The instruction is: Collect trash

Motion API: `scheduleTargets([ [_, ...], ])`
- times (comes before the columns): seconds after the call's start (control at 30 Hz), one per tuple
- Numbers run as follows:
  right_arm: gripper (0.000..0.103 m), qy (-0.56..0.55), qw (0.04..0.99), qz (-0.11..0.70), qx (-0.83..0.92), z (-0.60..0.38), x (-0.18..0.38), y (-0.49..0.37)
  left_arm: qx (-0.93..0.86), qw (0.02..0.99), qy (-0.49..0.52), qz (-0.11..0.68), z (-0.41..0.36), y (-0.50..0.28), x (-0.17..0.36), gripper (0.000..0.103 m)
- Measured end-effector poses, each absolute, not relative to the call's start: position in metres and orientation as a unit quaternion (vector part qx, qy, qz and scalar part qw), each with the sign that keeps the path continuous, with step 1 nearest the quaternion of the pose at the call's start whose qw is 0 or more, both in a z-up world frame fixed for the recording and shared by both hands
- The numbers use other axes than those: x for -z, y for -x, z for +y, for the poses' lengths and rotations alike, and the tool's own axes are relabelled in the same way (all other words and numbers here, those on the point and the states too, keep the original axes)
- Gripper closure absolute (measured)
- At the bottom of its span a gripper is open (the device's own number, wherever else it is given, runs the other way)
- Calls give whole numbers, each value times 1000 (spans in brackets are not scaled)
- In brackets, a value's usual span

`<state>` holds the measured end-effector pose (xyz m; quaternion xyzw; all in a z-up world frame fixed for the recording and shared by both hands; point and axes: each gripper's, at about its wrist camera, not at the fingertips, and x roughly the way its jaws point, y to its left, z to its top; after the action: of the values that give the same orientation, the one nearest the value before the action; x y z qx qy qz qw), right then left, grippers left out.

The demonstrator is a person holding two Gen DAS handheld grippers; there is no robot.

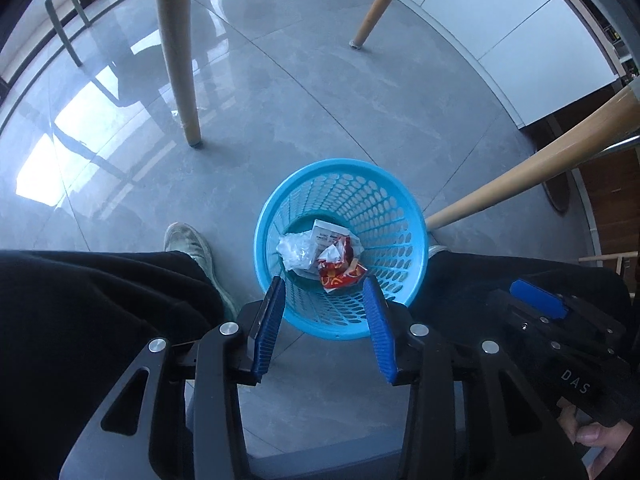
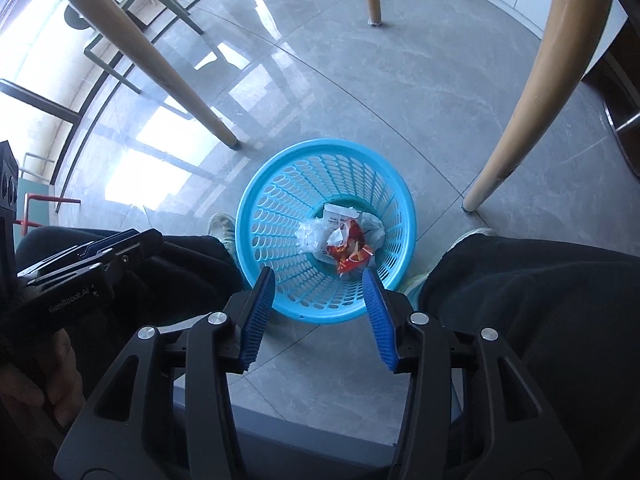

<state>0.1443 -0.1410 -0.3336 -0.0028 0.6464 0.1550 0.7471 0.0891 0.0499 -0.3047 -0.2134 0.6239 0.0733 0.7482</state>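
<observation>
A blue perforated plastic basket stands on the grey floor between the person's feet; it also shows in the right wrist view. Inside lie a crumpled white plastic wrap, a white carton and a red-and-yellow wrapper; the same trash shows in the right wrist view. My left gripper is open and empty, held above the basket's near rim. My right gripper is open and empty, also above the near rim. Each gripper shows at the edge of the other's view.
Wooden table or chair legs stand around the basket. The person's dark-trousered legs and shoes flank the basket. A green chair frame stands far left. A grey ledge edge lies below the grippers.
</observation>
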Motion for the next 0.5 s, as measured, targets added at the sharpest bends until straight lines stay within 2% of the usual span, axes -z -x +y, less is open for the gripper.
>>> scheduleTargets([
  [0.27,47,-6,766,622,-163,-157,295,-115,-71,780,195,590,44,-61,270,56],
  [0.5,46,-6,788,591,-171,-171,259,-89,-76,816,166,549,45,-32,236,56],
])
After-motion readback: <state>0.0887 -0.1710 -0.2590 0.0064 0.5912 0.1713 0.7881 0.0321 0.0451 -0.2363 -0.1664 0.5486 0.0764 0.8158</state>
